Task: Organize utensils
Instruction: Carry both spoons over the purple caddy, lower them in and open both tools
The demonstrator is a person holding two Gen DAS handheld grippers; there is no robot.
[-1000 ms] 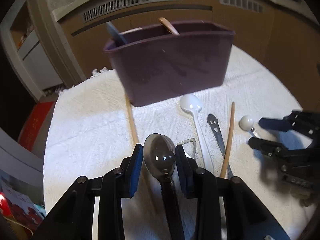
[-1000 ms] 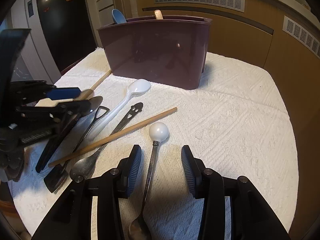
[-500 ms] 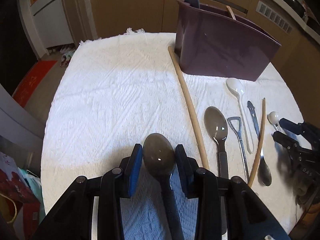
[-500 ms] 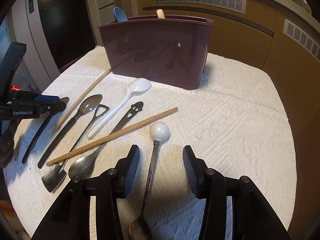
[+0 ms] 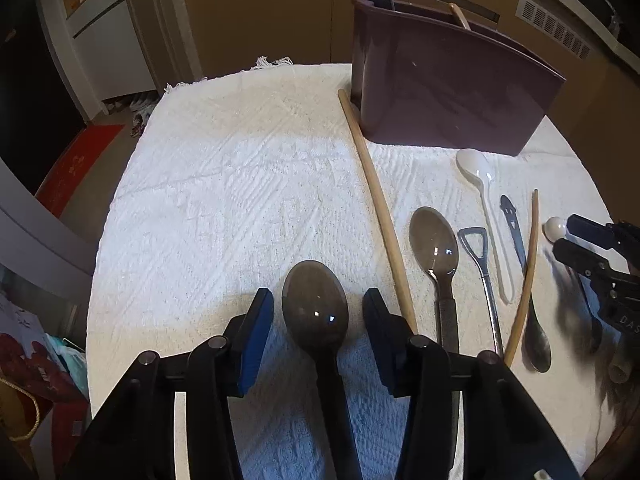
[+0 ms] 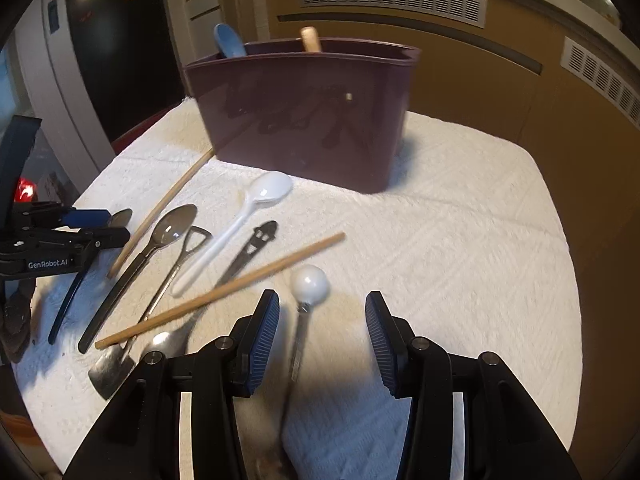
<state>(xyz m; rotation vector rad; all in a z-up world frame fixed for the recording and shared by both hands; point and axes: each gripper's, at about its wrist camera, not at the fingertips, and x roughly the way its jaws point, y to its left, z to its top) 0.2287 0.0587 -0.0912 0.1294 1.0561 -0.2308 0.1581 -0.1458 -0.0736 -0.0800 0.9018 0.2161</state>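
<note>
My left gripper (image 5: 316,316) straddles a dark black-handled spoon (image 5: 315,308); the jaws stand apart from the bowl, and whether they pinch the handle lower down is hidden. In the right wrist view this gripper (image 6: 100,226) hovers low at the table's left edge. My right gripper (image 6: 320,332) is open over the ball-ended spoon (image 6: 309,282) on the towel. The purple utensil bin (image 6: 304,120) stands at the back, holding a blue utensil (image 6: 229,42) and a wooden one (image 6: 311,38).
On the white towel (image 6: 460,240) lie a long wooden stick (image 5: 376,208), a second dark spoon (image 5: 434,244), a metal opener (image 5: 478,256), a white plastic spoon (image 5: 480,184), a flat metal tool (image 5: 512,224) and a chopstick (image 5: 526,276). Cabinets stand behind.
My left gripper has pulled back and left from the bin, carrying the dark spoon toward the table's left edge. My right gripper has edged slightly forward over the ball-ended spoon.
</note>
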